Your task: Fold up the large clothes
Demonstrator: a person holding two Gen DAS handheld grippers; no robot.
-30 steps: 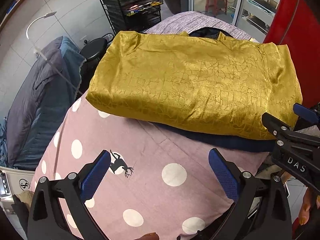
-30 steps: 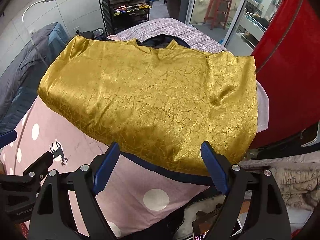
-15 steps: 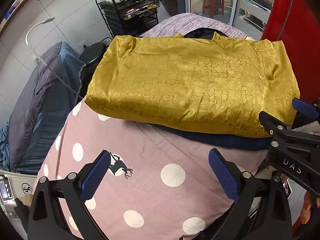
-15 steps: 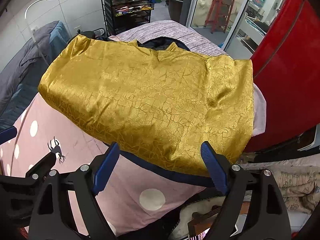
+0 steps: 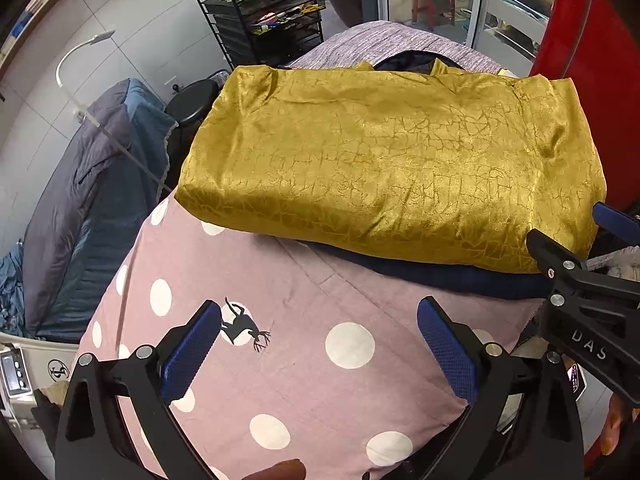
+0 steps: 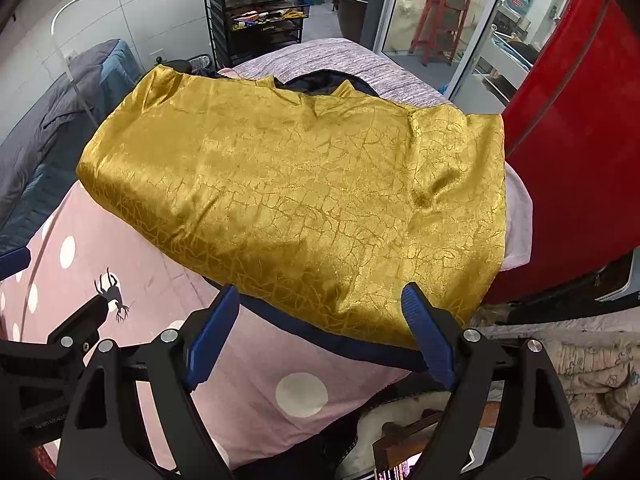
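Both grippers, left [image 5: 320,344] and right [image 6: 320,336], gape wide and empty, so pinch the gold cloth's [image 6: 296,200] near edge evenly.

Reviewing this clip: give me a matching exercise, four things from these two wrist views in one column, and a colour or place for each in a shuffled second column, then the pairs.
Things:
1. folded garment
2. bed sheet
3. rolling cart
4. left gripper

Descriptions:
A. pink with white dots and a deer print
B. black, by the far wall, shelves full of small items
C. shiny gold with a crackle pattern, lying over a dark navy layer
D. open, blue pads apart above the sheet, holding nothing

Pairs: 1-C, 2-A, 3-B, 4-D
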